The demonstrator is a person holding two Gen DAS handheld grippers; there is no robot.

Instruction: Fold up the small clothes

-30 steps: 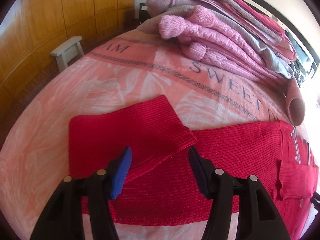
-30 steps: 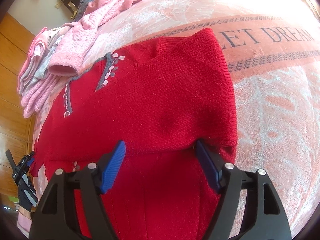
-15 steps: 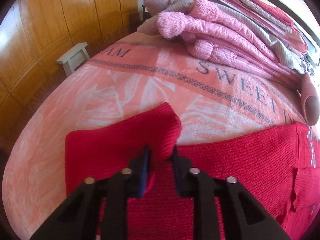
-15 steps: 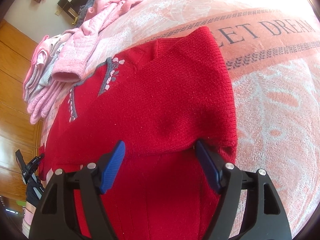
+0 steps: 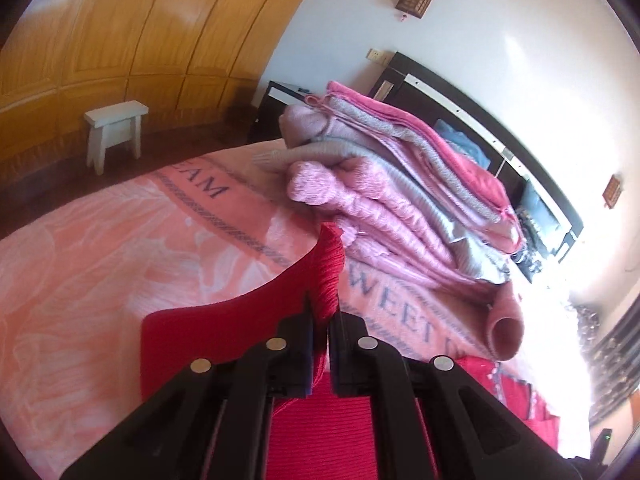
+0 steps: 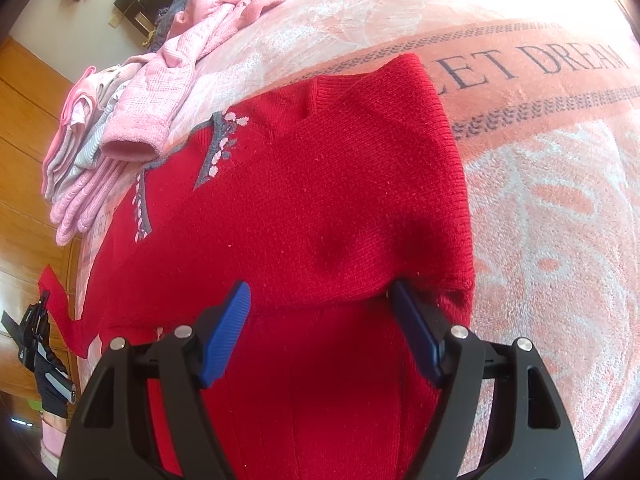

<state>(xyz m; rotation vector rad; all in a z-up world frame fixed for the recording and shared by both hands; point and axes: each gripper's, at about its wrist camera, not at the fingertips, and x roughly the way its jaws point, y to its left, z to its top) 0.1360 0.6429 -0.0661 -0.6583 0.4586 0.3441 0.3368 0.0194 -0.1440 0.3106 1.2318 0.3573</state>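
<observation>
Left claw (image 5: 320, 320) pinches the red sweater (image 6: 320, 200) sleeve cuff; carry it across the body ahead, probably keeping tension. Right claw (image 6: 320, 312) hovers open above the folded side.

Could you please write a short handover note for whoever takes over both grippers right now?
Left gripper: shut on the red sweater's sleeve, lifted off the blanket.
Right gripper: open, hovering over the red sweater, holding nothing.
The sweater lies flat on the blanket, its other sleeve already folded across the body. A pile of pink clothes sits further up the bed.
Done: one sleeve folded in.
Left: lay the held sleeve across the body, then fold the sweater and add it to the pile.
</observation>
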